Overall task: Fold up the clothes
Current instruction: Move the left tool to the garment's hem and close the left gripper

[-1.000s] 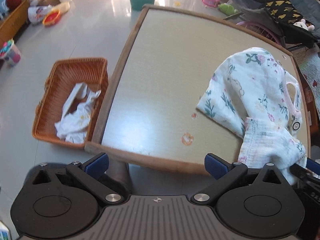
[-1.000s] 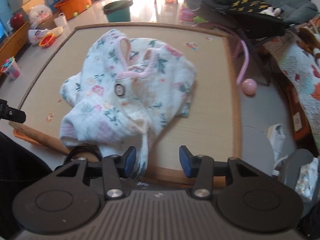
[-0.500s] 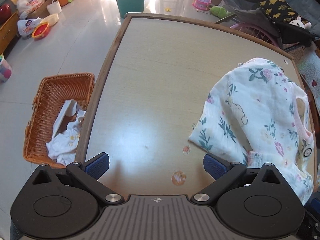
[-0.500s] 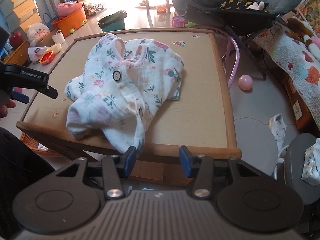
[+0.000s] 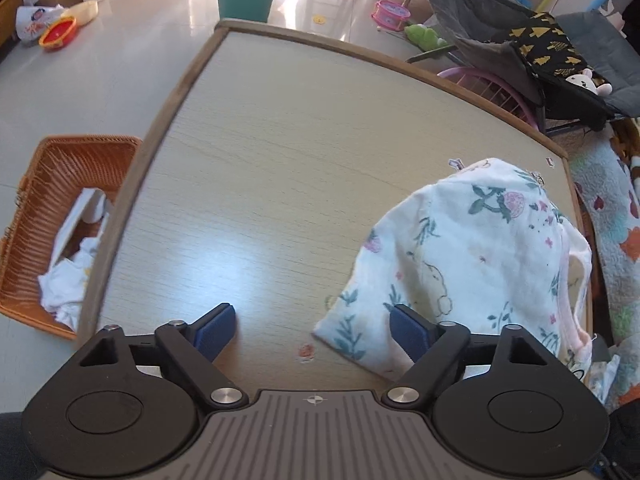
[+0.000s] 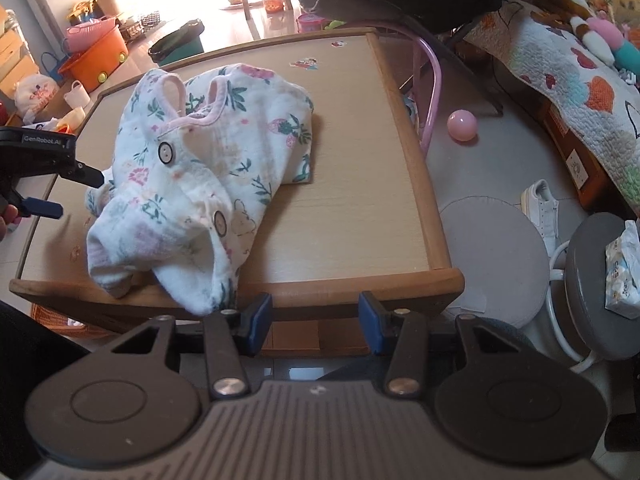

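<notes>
Floral garment (image 5: 472, 264) lies crumpled on the table (image 5: 280, 168) in the left wrist view, toward its right side; it looks light, soft and limp, best taken at a hem or corner. Left gripper (image 5: 308, 328) has its jaws closing, nothing yet between the pads, the right pad just at the cloth's near corner

From the right wrist view, the garment (image 6: 200, 176) droops over the table's near edge (image 6: 352, 288). Right gripper (image 6: 314, 326) hangs below that edge, jaws partly apart and empty, beside the hanging leg
</notes>
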`<state>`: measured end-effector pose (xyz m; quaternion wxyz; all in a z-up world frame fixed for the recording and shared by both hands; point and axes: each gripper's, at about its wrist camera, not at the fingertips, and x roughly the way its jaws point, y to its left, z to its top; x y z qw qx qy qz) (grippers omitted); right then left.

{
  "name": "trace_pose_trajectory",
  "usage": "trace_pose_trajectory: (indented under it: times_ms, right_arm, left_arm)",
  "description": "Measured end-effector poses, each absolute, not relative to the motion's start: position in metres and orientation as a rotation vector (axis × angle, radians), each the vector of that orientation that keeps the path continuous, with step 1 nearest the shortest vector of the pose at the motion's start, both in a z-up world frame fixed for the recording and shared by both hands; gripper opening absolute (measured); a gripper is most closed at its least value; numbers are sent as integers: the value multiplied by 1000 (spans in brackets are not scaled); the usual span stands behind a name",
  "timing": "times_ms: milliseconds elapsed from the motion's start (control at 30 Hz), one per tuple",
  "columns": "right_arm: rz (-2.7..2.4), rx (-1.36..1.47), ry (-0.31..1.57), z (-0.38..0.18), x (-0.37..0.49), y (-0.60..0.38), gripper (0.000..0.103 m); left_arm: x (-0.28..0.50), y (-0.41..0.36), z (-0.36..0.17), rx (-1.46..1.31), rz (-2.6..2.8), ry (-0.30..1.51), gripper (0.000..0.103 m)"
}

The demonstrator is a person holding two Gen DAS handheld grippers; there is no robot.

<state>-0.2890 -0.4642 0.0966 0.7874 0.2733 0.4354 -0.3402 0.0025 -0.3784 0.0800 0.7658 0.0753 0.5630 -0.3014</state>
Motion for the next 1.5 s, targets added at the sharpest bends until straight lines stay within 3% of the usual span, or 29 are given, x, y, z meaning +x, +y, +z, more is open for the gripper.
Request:
trace_pose_trajectory:
  times_ms: [100, 333, 467, 667, 1500]
  right_arm:
    - [-740, 576, 951, 96, -287, -463, 47]
    - [-750, 563, 968, 94, -284, -463, 47]
    - [-754, 558, 974, 93, -283, -463, 47]
    - [-758, 549, 984, 93, -282, -463, 47]
    - [-770, 525, 1010, 92, -279, -463, 47]
  left_arm:
    - [-2, -384, 76, 169, -653, 1213, 71]
    - [-10, -388, 79, 146, -668, 1226, 28]
    - [-8, -382, 77, 132, -669, 1266, 14]
    - [0, -374, 85, 166, -653, 1265, 10]
    - [82, -360, 189, 285, -540, 1101, 10]
